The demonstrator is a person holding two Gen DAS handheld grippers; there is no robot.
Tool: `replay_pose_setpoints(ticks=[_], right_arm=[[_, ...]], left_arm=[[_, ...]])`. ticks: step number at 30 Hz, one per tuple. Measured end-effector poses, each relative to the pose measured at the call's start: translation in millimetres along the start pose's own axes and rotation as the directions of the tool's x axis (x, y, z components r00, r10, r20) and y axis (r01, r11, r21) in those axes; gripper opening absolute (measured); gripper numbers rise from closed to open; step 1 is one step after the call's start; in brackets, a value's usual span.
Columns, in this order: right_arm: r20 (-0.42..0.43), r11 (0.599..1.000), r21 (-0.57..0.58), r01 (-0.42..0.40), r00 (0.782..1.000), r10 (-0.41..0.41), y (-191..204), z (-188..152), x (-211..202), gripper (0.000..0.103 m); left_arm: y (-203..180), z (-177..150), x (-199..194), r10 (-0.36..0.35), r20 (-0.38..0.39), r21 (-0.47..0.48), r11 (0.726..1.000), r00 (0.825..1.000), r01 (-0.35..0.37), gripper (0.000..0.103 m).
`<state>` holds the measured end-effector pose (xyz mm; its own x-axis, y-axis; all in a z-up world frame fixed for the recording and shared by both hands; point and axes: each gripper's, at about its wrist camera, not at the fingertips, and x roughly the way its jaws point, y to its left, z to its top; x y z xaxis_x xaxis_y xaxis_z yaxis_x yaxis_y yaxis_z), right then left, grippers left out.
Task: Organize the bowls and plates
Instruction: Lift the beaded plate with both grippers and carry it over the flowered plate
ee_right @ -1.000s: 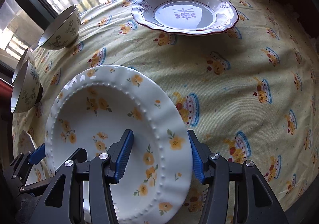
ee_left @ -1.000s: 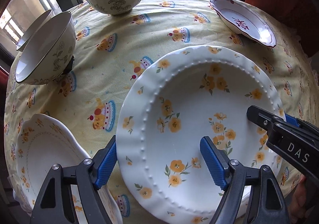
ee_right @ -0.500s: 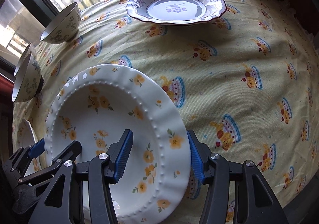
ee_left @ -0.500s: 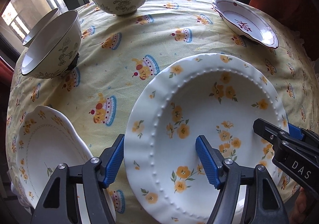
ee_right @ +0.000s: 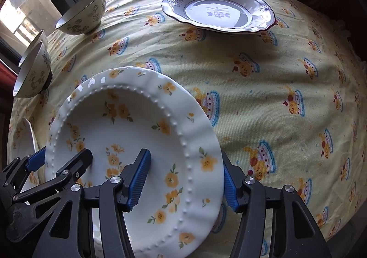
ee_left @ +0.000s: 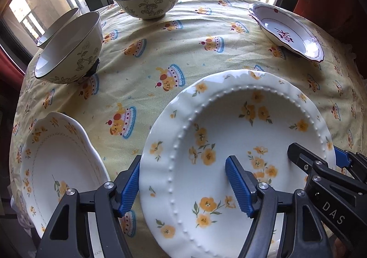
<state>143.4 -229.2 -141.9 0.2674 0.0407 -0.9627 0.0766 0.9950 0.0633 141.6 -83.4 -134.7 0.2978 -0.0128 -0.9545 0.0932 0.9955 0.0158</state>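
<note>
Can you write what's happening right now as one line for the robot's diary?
left gripper: straddles yellow-flower plate rim, open | right gripper: straddles opposite rim, open | plate: tilted above tablecloth

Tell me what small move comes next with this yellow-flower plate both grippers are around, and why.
Probably close both grippers before lifting. The left gripper and right gripper each straddle an opposite rim of the beaded yellow-flower plate, but gaps show at the pads, so neither grip looks firm. The scalloped plate to its left seems a likely stacking spot.

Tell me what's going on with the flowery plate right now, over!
Both tongs straddle the beaded yellow-flower plate, left tongs and right tongs on opposite rims, contact unclear. Second floral plate waiting left. Nothing between them.
</note>
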Motion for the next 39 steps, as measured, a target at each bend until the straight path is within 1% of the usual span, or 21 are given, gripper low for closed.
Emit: replay_pose_setpoints(ticks=[8,13,19,30,39], right_arm=[[0.027,1.000,0.008,0.006,1.000,-0.006,3.8,-2.0,-22.8,0.061],[0.052,0.999,0.036,0.026,0.998,-0.028,8.3,-8.4,-39.9,0.061],[0.088,0.997,0.062,0.055,0.994,-0.061,23.4,-16.9,-59.8,0.061],[0.137,0.993,0.074,0.088,0.986,-0.097,74.3,-33.5,-83.3,0.061],[0.138,0.993,0.071,0.094,0.985,-0.103,122.9,-50.0,-84.6,0.061]], left_arm=[[5.8,-3.2,-18.7,-0.044,0.030,0.010,0.999,0.999,0.044,0.072],[13.7,-5.9,-33.8,-0.076,0.053,0.029,0.997,0.996,0.074,0.072],[32.4,-8.3,-49.0,-0.111,0.087,0.046,0.993,0.990,0.107,0.072],[86.0,-20.3,-71.2,-0.155,0.136,0.051,0.987,0.978,0.149,0.072],[133.1,-36.3,-75.0,-0.162,0.146,0.033,0.987,0.976,0.159,0.072]])
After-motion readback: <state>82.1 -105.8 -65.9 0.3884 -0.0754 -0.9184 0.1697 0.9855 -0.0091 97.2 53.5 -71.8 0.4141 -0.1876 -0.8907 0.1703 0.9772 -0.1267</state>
